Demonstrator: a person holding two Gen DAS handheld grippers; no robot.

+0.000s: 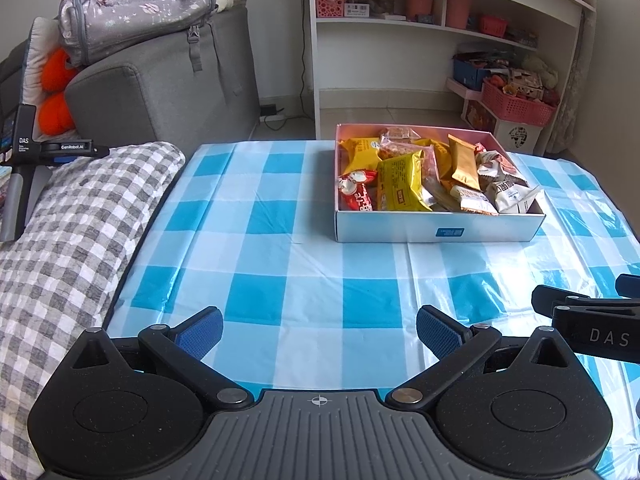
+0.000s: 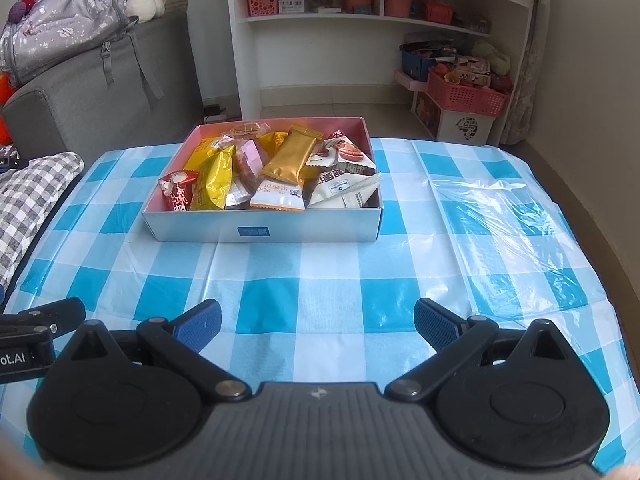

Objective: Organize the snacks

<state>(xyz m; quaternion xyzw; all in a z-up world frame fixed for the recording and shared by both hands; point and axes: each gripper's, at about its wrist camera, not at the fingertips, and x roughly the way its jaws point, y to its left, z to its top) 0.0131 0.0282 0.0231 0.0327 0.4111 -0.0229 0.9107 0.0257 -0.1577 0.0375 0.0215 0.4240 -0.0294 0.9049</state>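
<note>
Both tools hover low over the near edge of the tabletop (image 2: 320, 276), which is covered in a blue-and-white checked plastic cloth. The left gripper (image 1: 319, 334) has its jaws spread wide with nothing between them, and the right gripper (image 2: 317, 326) is the same: wide apart, empty.

The snacks are all in the box (image 2: 260, 232), a shallow white carton with a pink inner wall, standing well ahead of both tools, at about 1 o'clock in the left wrist view and 11 o'clock in the right. Inside, the packets lie heaped and overlapping: a gold wrapper (image 2: 294, 156) leans on top near the middle, a yellow packet (image 2: 214, 180) sits toward 9 o'clock, a red packet (image 2: 176, 192) fills the near-left corner, and white packets (image 2: 344, 188) crowd the right side.

No snack appears to lie loose on the cloth, so the sorting looks close to done, or not yet begun.

The risks lie in the heap. The wrappers are slick and puffy, so a pinch at a crimped edge could slip. Because the packets overlap, lifting one may drag a neighbour over the low wall. A push against the light carton could slide it on the glossy cloth, which itself may bunch where it wrinkles at 3 o'clock in the right wrist view.
</note>
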